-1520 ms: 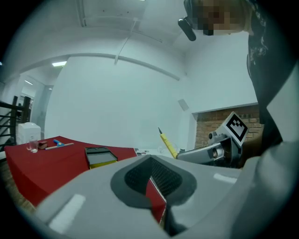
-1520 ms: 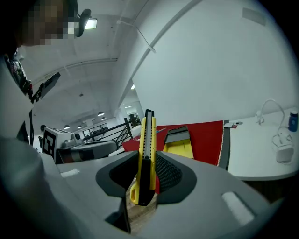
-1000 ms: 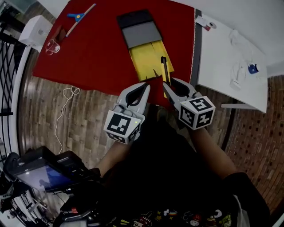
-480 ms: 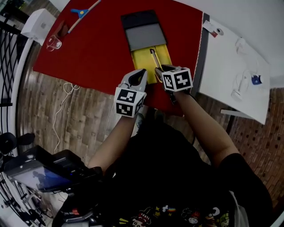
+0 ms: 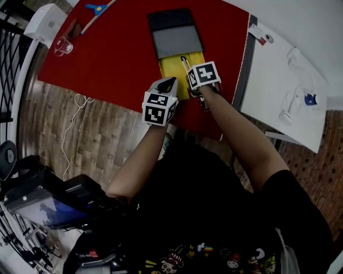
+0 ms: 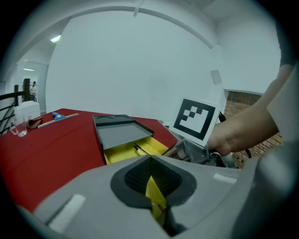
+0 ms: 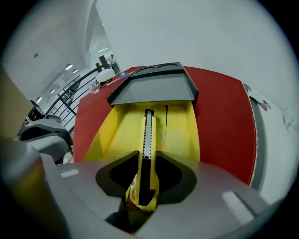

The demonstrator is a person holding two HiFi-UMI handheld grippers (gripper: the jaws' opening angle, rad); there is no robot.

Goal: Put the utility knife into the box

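The box lies on the red table: a dark grey sleeve (image 5: 177, 37) with a yellow tray (image 5: 172, 68) pulled out toward me. My right gripper (image 7: 145, 186) is shut on the yellow-and-black utility knife (image 7: 147, 135). The knife points forward, low over the yellow tray (image 7: 175, 135), with its tip near the sleeve's mouth. In the head view the knife (image 5: 185, 63) sticks out ahead of the right gripper (image 5: 194, 80). My left gripper (image 6: 155, 198) is at the tray's near left corner, shut on a thin yellow flap (image 6: 153, 190) of the box.
At the table's far left stand a clear cup (image 5: 62, 46), a blue-handled tool (image 5: 96, 8) and a white box (image 5: 51, 24). A white table (image 5: 289, 59) with small items adjoins on the right. A cord (image 5: 75, 123) lies on the wooden floor.
Both grippers have moved forward from the table's near edge to the box. The knife now lies over the yellow tray, and the left gripper sits at the tray's near corner.
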